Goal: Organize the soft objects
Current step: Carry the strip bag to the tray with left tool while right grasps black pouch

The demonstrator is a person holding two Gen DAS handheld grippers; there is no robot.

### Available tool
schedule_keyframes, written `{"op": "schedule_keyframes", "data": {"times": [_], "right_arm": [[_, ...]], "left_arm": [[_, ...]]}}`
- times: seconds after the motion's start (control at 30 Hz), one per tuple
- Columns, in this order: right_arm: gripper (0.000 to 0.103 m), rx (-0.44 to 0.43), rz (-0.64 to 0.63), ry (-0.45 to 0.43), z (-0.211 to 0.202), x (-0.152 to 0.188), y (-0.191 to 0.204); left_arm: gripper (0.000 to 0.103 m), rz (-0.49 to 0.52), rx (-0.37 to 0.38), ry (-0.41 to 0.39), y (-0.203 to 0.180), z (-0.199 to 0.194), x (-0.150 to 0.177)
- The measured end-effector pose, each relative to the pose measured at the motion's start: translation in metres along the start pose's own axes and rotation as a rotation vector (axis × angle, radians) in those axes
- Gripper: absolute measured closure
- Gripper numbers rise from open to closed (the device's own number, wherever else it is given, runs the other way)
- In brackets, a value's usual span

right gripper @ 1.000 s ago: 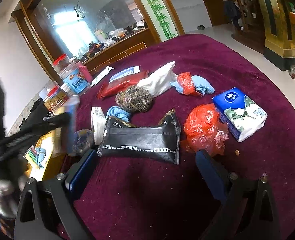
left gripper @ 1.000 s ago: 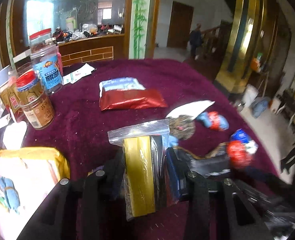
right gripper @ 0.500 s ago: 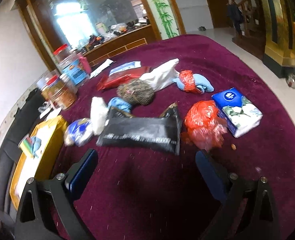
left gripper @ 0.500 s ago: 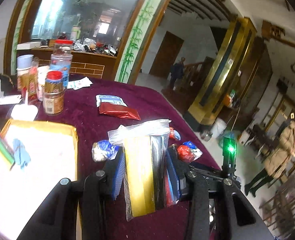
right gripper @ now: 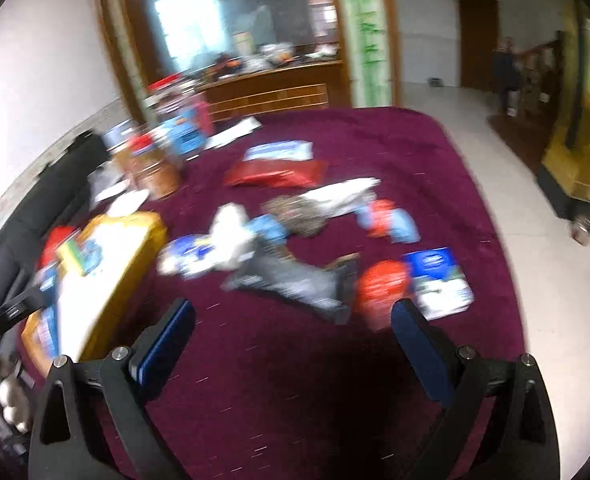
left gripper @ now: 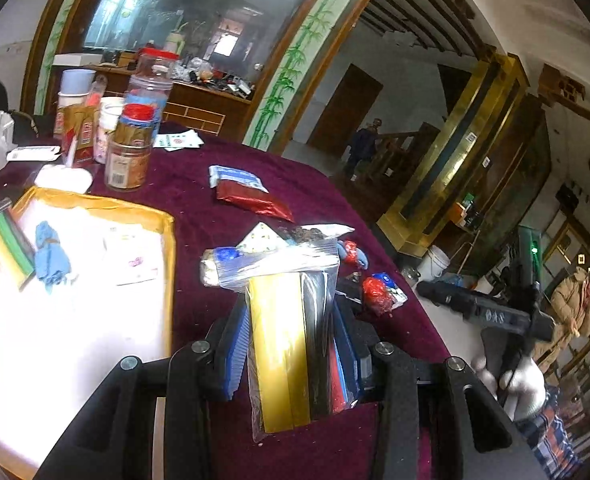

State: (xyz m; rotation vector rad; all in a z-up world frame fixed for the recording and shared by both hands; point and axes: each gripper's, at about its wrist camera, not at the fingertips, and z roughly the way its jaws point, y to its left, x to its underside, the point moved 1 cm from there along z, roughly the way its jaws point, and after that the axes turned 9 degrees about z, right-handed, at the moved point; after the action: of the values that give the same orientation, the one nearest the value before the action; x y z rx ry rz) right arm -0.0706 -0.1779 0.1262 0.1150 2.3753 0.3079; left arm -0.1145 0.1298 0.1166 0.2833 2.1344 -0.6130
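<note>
Currently, containers first. A yellow-rimmed tray [left gripper: 167, 240] sits at the left edge of the maroon tablecloth [left gripper: 183, 184]; its white floor carries a striped sponge stack [left gripper: 9, 240], a crumpled blue glove [left gripper: 49, 256] and a small printed card [left gripper: 135, 258], all towards its far end, the near half bare. Beyond the tray's far corner a cluster of jars: an amber one with a red lid [left gripper: 129, 152] nearest, a taller clear one with a red cap [left gripper: 151, 80] behind it, contents not readable.

My left gripper [left gripper: 291, 344] is clamped on a clear zip bag [left gripper: 291, 320] holding a gold-and-black packet; the bag stands upright between the blue pads, its sealed top poking above them, lifted off the cloth just right of the tray's near right rim.

My right gripper [right gripper: 293, 334] has its jaws spread wide with nothing between them, hanging over bare cloth near the table's front edge. That view is motion-blurred. Ahead of it, mid-table: a dark flat pouch [right gripper: 295, 282], a red plastic bag [right gripper: 383, 288] touching a blue tissue pack [right gripper: 439, 280] off the right pad, and a red foil packet [right gripper: 275, 174] farther back. None touches the pads.
</note>
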Motion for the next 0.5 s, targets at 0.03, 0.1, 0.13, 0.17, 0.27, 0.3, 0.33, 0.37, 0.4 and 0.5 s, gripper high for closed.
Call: {"op": "schedule_keyframes", "data": {"times": [0.03, 0.1, 0.13, 0.17, 0.27, 0.3, 0.33, 0.37, 0.4, 0.5], "right_arm": [[0.005, 0.032, 0.039, -0.004, 0.005, -0.007, -0.017], [0.005, 0.087, 0.134, 0.013, 0.018, -0.02, -0.056], [0.005, 0.1, 0.165, 0.023, 0.023, -0.022, -0.068], [0.005, 0.109, 0.191, 0.028, 0.028, -0.025, -0.081], [0.005, 0.142, 0.205, 0.054, 0.048, -0.029, -0.097], [0.005, 0.149, 0.203, 0.066, 0.057, -0.029, -0.097], [0.006, 0.152, 0.208, 0.08, 0.065, -0.03, -0.097], [0.006, 0.154, 0.219, 0.1, 0.076, -0.03, -0.098], [0.006, 0.16, 0.223, 0.11, 0.082, -0.029, -0.098], [0.009, 0.218, 0.221, 0.113, 0.095, -0.028, -0.098]], "left_arm": [[0.061, -0.008, -0.006, -0.001, 0.004, -0.003, 0.001], [0.061, -0.024, -0.012, -0.003, 0.012, -0.007, 0.001], [0.061, -0.033, -0.016, -0.005, 0.017, -0.011, 0.002], [0.061, -0.04, -0.028, -0.008, 0.022, -0.016, 0.002], [0.061, -0.033, -0.057, -0.015, 0.029, -0.028, 0.005], [0.061, -0.031, -0.076, -0.019, 0.033, -0.032, 0.006], [0.061, -0.035, -0.086, -0.021, 0.037, -0.034, 0.008], [0.061, -0.046, -0.093, -0.021, 0.043, -0.035, 0.009], [0.061, -0.059, -0.098, -0.019, 0.049, -0.035, 0.009], [0.061, -0.091, -0.113, -0.011, 0.061, -0.036, 0.012]]}}
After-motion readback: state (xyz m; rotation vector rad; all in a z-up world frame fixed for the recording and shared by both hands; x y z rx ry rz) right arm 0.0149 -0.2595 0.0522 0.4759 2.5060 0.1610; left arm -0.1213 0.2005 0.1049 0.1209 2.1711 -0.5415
